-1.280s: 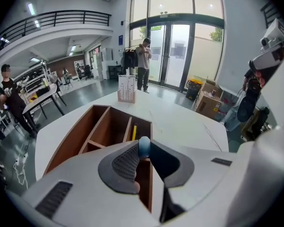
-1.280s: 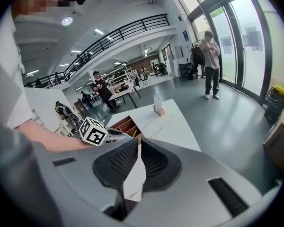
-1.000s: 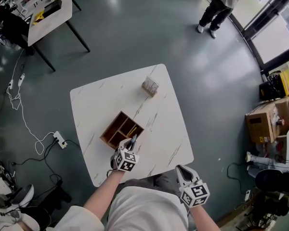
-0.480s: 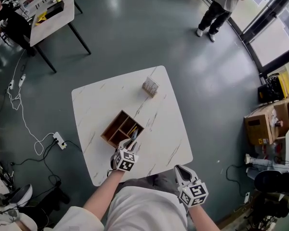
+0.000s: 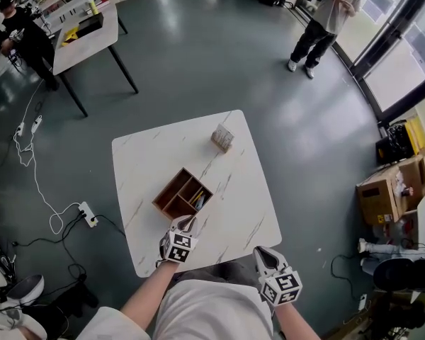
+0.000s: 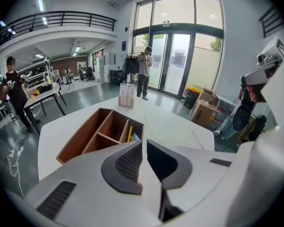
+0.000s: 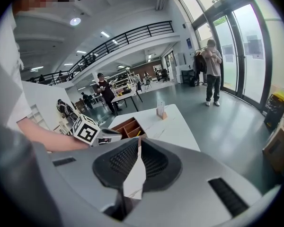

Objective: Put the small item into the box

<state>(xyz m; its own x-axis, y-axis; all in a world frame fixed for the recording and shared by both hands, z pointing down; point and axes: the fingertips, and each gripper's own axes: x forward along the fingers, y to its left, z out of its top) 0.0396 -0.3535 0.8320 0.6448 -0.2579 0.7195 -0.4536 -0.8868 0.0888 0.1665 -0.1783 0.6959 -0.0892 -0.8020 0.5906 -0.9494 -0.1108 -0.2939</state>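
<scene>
Placing looks done — the small item (image 5: pixel 199 202) lies in the box (image 5: pixel 171 192), lower-right compartment, mid-frame on the tabletop (image 5: pixel 149 161). The left gripper (image 5: pixel 191 222) has fingers just closing, nearly together and empty; the right gripper (image 5: pixel 261 252) has its fingers pressed together — next, pull clear.

Wooden box (image 5: pixel 178 194) sits mid-table on the white table (image 5: pixel 242 202); left gripper (image 5: pixel 190 222), jaws just narrowing and empty, hovers at its near corner; right gripper (image 5: pixel 264 251) nearer, right; small stand (image 5: pixel 222 138) far.

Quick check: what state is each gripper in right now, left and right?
Left gripper: jaws have just been closing, now a narrow gap, nothing between them.
Right gripper: jaws shut, empty.
</scene>
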